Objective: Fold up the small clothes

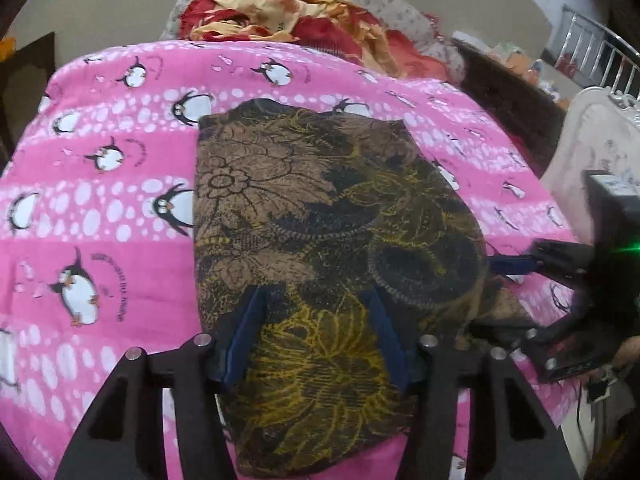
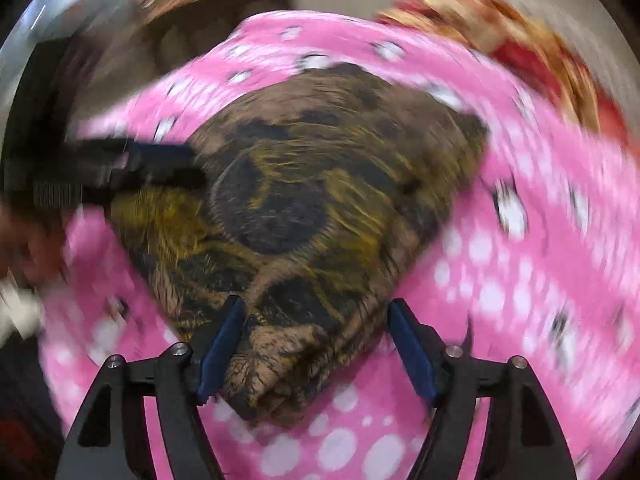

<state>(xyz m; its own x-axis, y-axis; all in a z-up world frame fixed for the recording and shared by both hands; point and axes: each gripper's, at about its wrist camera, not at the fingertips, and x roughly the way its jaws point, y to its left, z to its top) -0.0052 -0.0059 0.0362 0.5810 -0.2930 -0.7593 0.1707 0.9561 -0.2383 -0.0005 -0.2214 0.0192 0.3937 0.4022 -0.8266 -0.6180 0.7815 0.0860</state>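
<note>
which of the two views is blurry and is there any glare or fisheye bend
Right wrist view: heavy swirling motion blur smears the brown floral garment and the penguin bedsheet, though the right gripper reads fairly sharp. Left wrist view: mostly crisp, print lines clear on the garment; a green light flare shows on the right gripper at the right edge. Both views bend the bedsheet's edges into curves, with dark corners.
</note>
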